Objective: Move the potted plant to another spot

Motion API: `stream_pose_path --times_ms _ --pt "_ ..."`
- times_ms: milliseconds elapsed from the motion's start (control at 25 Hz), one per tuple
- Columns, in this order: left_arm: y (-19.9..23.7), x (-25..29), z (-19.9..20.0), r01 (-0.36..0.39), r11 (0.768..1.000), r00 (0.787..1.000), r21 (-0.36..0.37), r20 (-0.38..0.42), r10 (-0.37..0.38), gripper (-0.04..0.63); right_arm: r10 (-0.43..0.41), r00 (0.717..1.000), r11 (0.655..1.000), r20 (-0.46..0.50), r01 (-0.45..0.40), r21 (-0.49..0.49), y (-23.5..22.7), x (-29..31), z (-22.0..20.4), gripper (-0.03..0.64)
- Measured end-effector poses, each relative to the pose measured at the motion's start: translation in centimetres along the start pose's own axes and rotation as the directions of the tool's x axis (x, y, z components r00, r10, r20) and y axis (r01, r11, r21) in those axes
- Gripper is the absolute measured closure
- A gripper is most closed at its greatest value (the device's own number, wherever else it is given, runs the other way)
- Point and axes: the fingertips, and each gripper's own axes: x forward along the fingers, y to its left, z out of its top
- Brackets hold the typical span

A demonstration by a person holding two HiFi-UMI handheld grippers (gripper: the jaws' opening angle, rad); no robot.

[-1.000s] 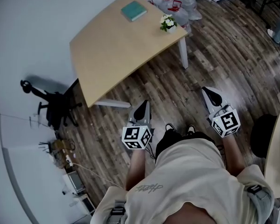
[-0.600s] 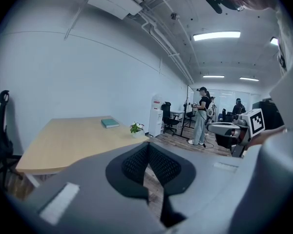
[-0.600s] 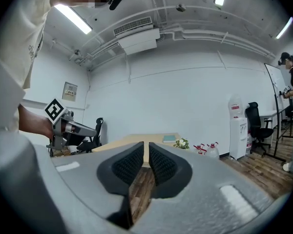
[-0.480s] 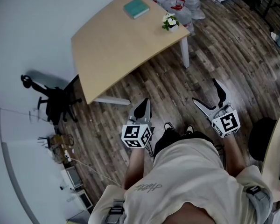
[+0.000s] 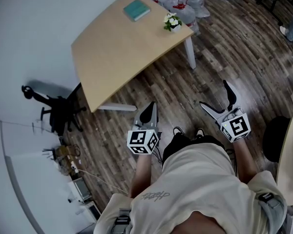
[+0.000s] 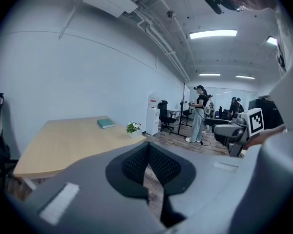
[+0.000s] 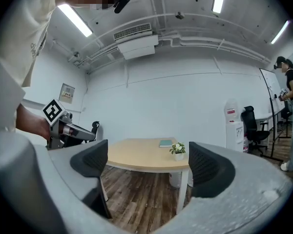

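Potted plant: stands upright near the corner of the bench, well ahead of both claws and untouched, so the move has not begun. A teal book lies beyond it and to its left on the same top. Left claw: jaws pressed together with nothing between them, pointing a little downward. The plant is far off, just above its closed tips in the left gripper view. Judged idle, since a single small pot should need only one claw. Right claw: jaws have just been opening and now stand wide apart, empty. The right gripper view frames the distant plant in the gap, nearer the right pad. Judged a readying for the grasp, with the approach across the floor yet to come. Hard to make out: the plant is too small in every view to tell the pot's material or how full it is. Water jugs behind the bench corner are cut off at the top edge of the head view. The person's torso hides the floor directly below the claws.
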Motion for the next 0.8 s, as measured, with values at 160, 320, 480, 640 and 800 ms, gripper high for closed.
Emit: stream_pose_path --times_ms 160,320,480,640,800 --pt "-0.2 -0.2 -0.2 0.004 1.0 1.0 -0.002 -0.001 -0.004 0.58 -0.023 1.0 1.0 -0.006 0.023 0.014 -0.6 -0.8 -0.4 0.106" --pt "-0.6 -0.7 -0.6 0.004 1.0 1.0 -0.01 -0.008 -0.004 0.58 -0.01 0.999 1.0 -0.035 0.011 0.027 -0.3 -1.5 -1.4 0.106" --pt "-0.2 -1.7 -1.0 -0.004 1.0 1.0 -0.013 -0.012 0.004 0.58 -0.002 0.998 0.998 -0.055 0.005 0.058 0.1 -1.4 -2.1 0.106" --pt "1.5 -2.4 -2.0 -0.023 0.999 1.0 -0.037 -0.022 0.023 0.58 -0.004 0.998 1.0 -0.061 0.006 0.03 0.9 -0.4 -2.0 0.106" --pt "3.3 -1.8 -2.5 -0.025 0.997 1.0 -0.068 -0.016 0.024 0.58 -0.02 0.998 1.0 -0.061 0.021 0.011 0.8 1.0 -1.5 0.106"
